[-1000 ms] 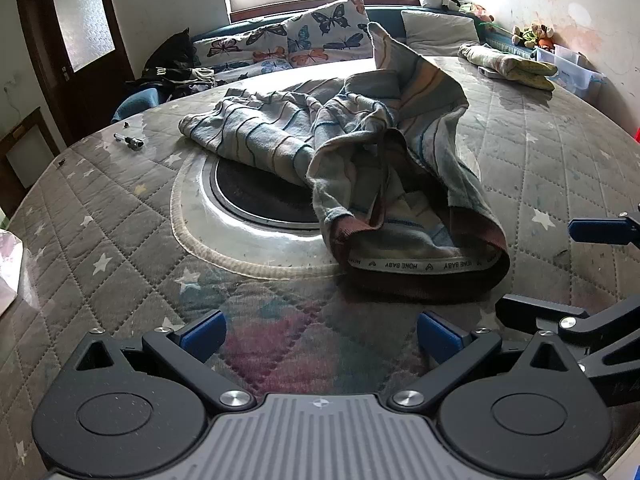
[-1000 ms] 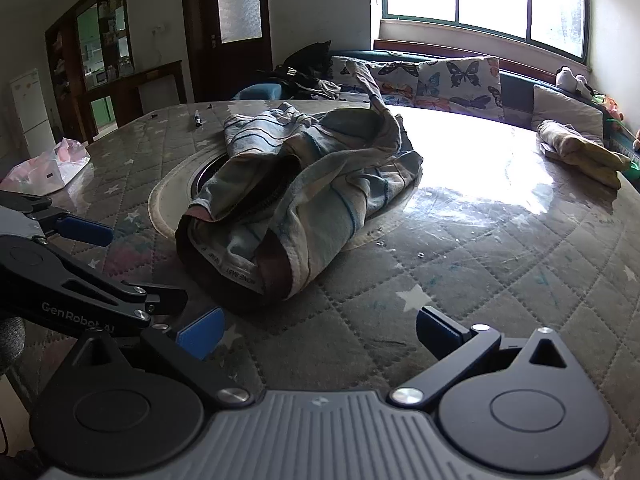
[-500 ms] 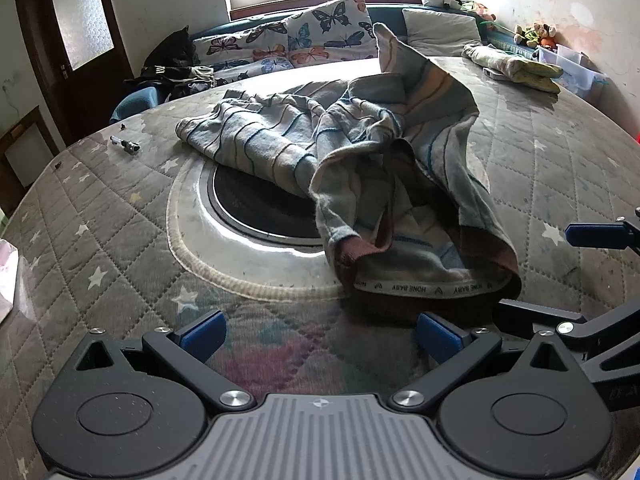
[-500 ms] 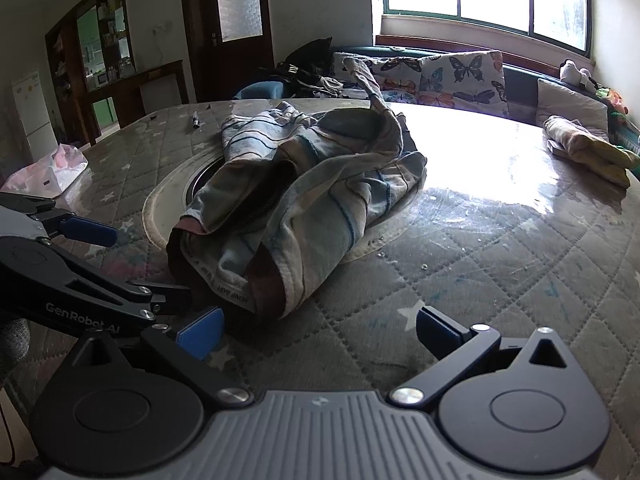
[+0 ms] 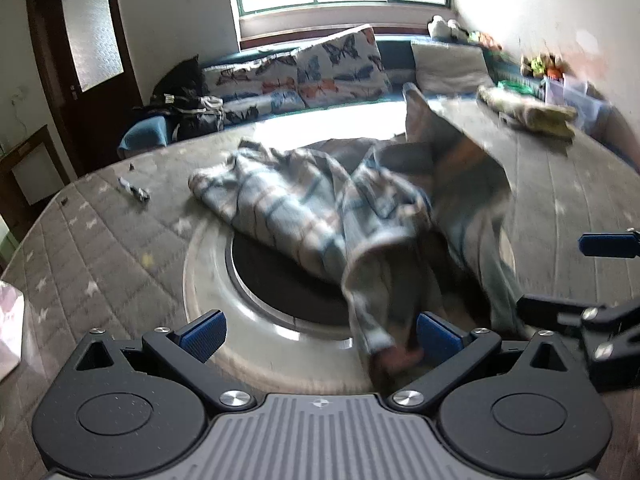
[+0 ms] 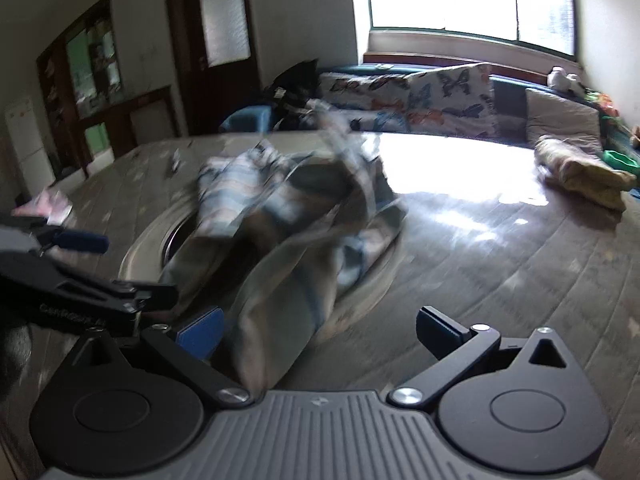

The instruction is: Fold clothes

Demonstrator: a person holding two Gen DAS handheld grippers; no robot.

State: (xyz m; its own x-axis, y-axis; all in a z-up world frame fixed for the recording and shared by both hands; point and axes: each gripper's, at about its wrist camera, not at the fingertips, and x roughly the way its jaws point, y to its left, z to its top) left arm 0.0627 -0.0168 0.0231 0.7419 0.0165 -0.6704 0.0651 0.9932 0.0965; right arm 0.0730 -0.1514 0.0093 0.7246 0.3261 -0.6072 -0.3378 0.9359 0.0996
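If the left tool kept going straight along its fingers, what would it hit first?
Most likely the near hem of the crumpled striped blue-grey garment, already lying between the open left tool fingers toward the right one; blur leaves contact uncertain.

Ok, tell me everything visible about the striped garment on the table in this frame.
The striped garment is soft knit-looking cloth, pale grey-blue with blue and pinkish stripes and a dark brownish hem. It lies crumpled on the quilted table, partly covering the dark round inset. One part stands up toward the sofa. The near hem lies between the open fingers of the left gripper and the right gripper; motion blur hides finer detail.
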